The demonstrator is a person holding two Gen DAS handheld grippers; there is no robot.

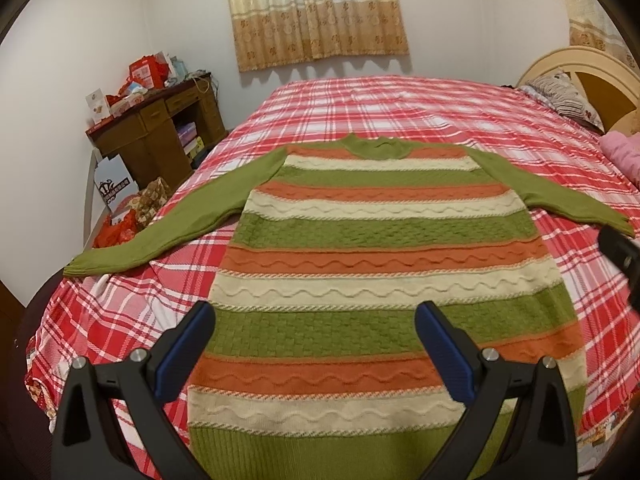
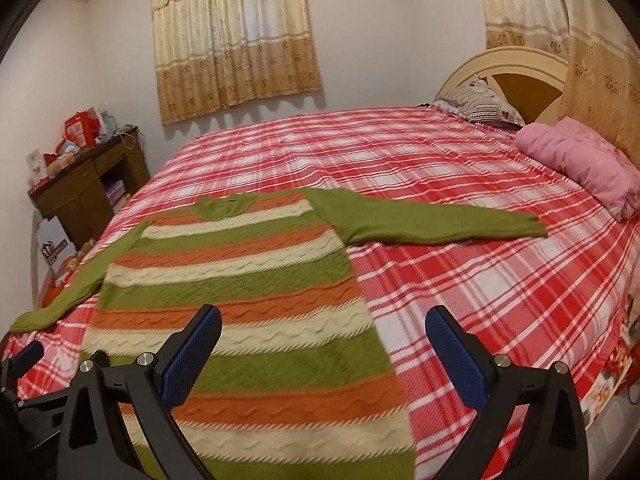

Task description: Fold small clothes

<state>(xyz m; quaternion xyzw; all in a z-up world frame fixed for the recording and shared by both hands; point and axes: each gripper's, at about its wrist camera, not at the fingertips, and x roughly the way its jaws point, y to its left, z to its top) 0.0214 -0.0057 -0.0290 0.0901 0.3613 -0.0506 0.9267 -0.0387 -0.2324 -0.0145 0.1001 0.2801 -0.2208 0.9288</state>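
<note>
A knitted sweater with green, orange and cream stripes lies flat on the red plaid bed, collar far, hem near, both green sleeves spread out sideways. My left gripper hovers open above the lower body of the sweater, nothing between its blue pads. In the right wrist view the same sweater lies to the left, its right sleeve stretched over the bedspread. My right gripper is open above the sweater's right edge, holding nothing. The left gripper's tip shows at the far left.
A wooden desk piled with red boxes stands left of the bed. A pink bundle and a striped pillow lie near the headboard. Bags sit on the floor by the desk. Curtains hang on the far wall.
</note>
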